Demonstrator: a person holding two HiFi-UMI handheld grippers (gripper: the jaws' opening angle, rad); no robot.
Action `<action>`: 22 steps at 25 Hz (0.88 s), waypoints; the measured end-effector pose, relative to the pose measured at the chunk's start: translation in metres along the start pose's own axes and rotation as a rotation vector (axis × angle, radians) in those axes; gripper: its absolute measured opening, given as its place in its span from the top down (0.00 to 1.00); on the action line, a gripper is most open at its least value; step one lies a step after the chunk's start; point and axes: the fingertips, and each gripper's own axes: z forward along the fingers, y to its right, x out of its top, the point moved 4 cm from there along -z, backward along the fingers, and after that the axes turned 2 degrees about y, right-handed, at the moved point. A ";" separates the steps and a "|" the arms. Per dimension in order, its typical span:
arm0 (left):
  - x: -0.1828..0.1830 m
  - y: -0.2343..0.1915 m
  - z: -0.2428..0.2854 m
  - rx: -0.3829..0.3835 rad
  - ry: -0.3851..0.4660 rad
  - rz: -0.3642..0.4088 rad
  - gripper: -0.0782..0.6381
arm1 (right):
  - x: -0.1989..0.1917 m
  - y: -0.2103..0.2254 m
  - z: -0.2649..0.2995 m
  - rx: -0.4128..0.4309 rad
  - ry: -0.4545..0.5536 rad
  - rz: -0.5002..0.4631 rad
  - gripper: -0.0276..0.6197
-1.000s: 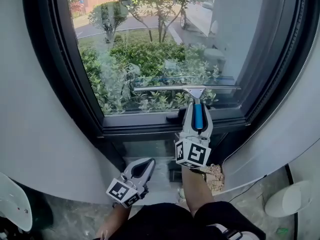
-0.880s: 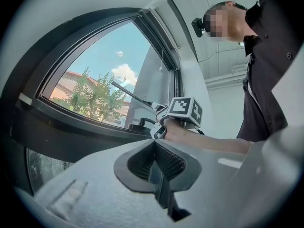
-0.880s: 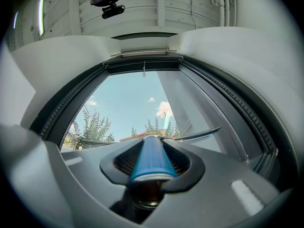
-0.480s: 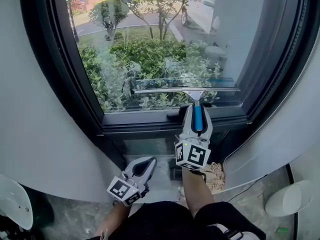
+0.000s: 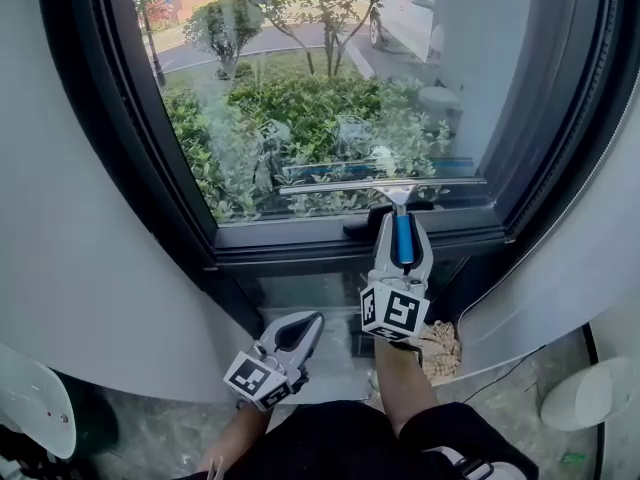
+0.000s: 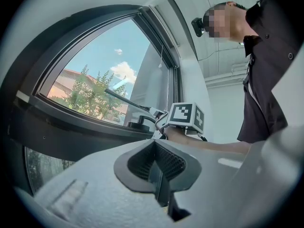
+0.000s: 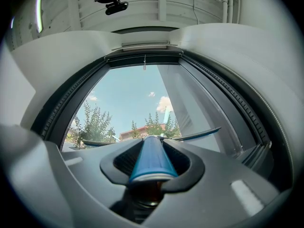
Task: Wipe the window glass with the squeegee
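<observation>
Fingers [image 7: 223, 189] of the raised right gripper [image 5: 400, 230] clasp the squeegee [image 5: 380, 185]; low left gripper [image 5: 300, 326] clenched, empty

Grey floor [image 5: 150, 436] bears a crumpled cloth [image 5: 438, 345], seemingly.

The grey 2-jaw right gripper [image 5: 401, 230] is raised to the bottom rail of the dark window frame [image 5: 300, 238]. Its jaws are clamped on the blue-handled metal squeegee [image 5: 380, 185], and the bare right forearm [image 5: 394, 388] stretches out beneath that rail. The grey 2-jaw left gripper [image 5: 300, 326] hangs well below the rail, with its jaws pressed together on nothing.
</observation>
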 end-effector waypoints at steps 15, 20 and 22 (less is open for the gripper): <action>-0.001 0.002 -0.012 -0.005 -0.011 0.025 0.89 | -0.012 0.002 -0.007 -0.009 -0.033 0.013 0.75; -0.003 0.002 -0.019 0.002 -0.011 0.006 0.89 | 0.011 0.003 -0.009 -0.013 0.022 0.007 0.75; -0.004 0.001 -0.022 0.010 -0.009 -0.003 0.89 | 0.034 0.000 -0.004 -0.005 0.090 -0.008 0.75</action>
